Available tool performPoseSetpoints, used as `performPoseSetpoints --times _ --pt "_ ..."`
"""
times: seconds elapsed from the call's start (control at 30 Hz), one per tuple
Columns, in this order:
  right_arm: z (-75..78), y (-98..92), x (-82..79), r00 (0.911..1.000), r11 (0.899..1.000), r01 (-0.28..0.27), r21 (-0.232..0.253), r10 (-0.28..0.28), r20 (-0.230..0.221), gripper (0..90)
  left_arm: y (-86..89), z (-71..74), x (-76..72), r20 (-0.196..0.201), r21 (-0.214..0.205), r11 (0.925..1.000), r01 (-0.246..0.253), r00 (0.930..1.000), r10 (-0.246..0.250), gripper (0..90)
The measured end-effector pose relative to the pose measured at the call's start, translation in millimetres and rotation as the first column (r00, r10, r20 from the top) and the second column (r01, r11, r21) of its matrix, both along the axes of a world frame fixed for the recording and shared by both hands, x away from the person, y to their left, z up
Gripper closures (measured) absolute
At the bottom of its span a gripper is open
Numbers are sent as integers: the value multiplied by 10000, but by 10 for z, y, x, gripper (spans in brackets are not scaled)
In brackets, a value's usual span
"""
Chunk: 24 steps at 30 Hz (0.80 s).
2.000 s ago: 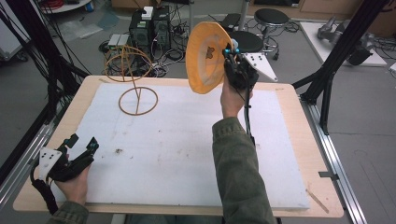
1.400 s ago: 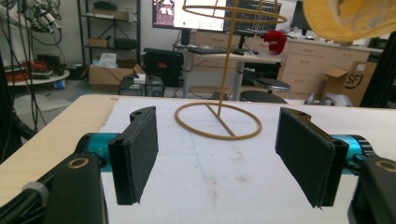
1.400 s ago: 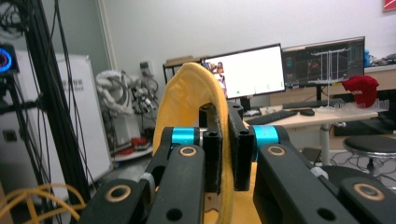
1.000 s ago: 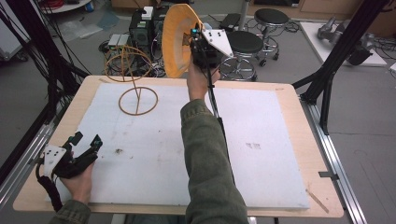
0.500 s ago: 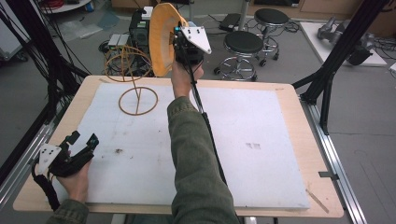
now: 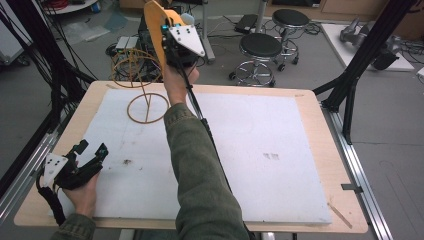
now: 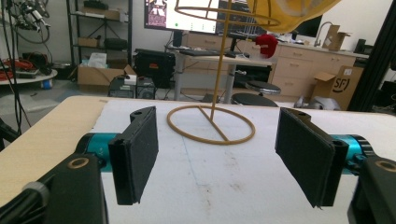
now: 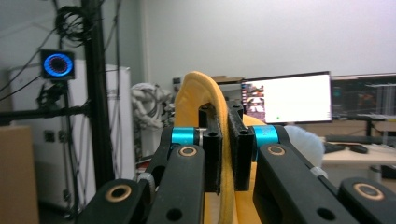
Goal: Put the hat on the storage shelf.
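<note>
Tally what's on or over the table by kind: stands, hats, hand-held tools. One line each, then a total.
Wire stand: 1
Yellow hat: 1, clamped in the right tool held high above the table's far edge
Tools: 2, counting the left tool, open near the front left corner
Total: 4

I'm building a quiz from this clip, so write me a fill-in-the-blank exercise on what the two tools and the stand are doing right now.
1. The right tool is shut on the yellow ____.
2. The left tool, near the table's front left corner, has its jaws ____.
3. The wire stand's base is shaped like a ____.
4. The right tool is held ____ the table, near the stand's top.

Missing words: hat; open; ring; above
</note>
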State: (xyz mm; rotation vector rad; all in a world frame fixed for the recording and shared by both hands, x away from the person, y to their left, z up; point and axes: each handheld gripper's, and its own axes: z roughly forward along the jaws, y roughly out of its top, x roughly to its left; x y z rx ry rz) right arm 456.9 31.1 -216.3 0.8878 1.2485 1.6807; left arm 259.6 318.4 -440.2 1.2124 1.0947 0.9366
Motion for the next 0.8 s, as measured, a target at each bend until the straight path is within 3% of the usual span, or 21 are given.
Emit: performPoseSetpoints --times 0.1,0.2,0.33,0.57,0.63,0.8 --pt "-14 193 -21 9997 9992 -211 -335 214 78 861 19 6 -7 30 64 10000 -67 10000 67 302" --pt "-42 360 -8 9978 9972 -665 -338 663 -65 861 65 13 -23 24 -28 9998 -180 9998 180 302" --pt "-45 478 -23 9956 9954 -935 -218 934 -63 861 104 13 -32 21 -209 9994 -266 9996 266 302" --pt "-48 662 -52 9917 9907 -1289 -441 1288 -45 861 203 8 -12 46 -524 9980 -357 9993 360 302" --pt "-66 759 -32 9848 9836 -1731 -509 1721 -227 860 225 5 -9 28 -599 9974 -391 9992 393 302" --pt "-104 890 -37 9806 9779 -1941 -770 1914 -417 860 242 5 -9 14 -680 9970 -372 9993 374 302"
